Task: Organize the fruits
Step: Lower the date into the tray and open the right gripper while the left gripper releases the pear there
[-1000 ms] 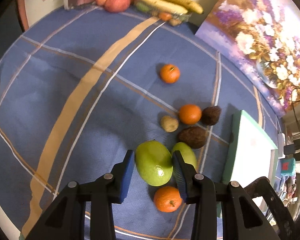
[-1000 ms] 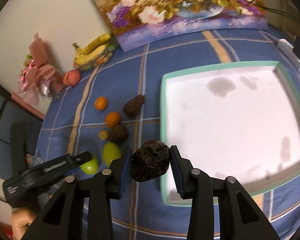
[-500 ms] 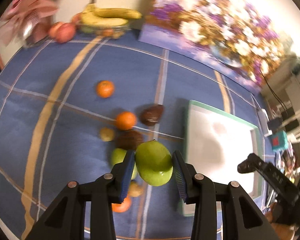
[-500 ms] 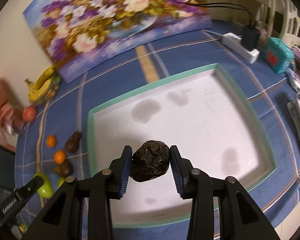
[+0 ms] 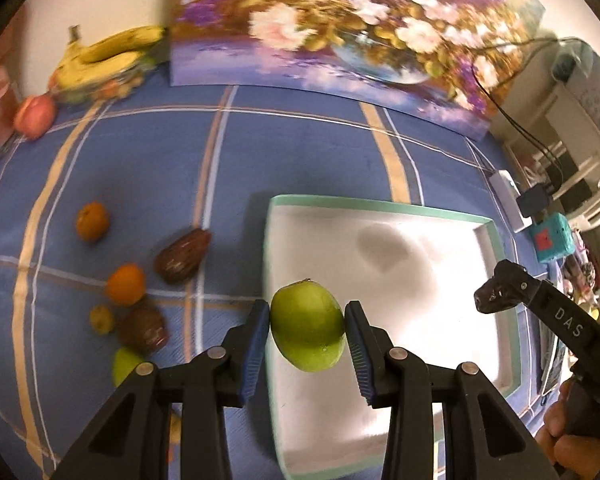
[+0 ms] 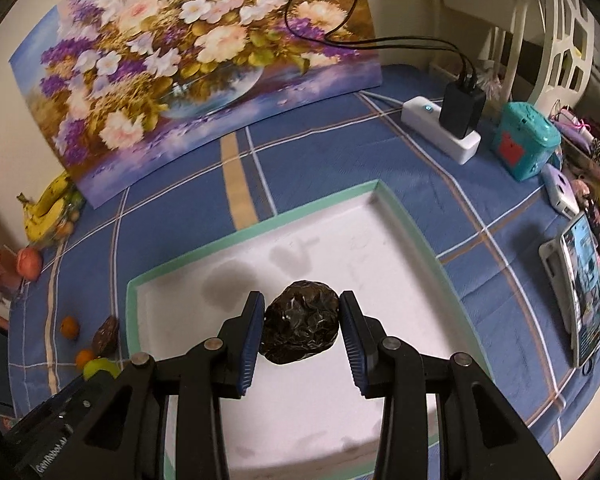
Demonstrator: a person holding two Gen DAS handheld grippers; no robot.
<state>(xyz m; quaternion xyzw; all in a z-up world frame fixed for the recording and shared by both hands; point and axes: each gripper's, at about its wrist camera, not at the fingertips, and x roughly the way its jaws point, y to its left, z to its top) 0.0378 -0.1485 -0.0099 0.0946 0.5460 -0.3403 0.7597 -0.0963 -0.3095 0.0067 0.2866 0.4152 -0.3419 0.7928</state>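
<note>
1. Two views, left wrist first: our left claw (image 5: 306, 338) is clamped on the green fruit (image 5: 307, 327), its long axis running toward the tray's (image 5: 380, 205) far edge. We hold it above the tray's left edge; the white floor lies ahead and right.
2. Right wrist: our right claw (image 6: 302, 330) is clamped on the dark wrinkled fruit (image 6: 300, 329), held over the tray's (image 6: 410, 222) middle, so we judge lowering comes next.
</note>
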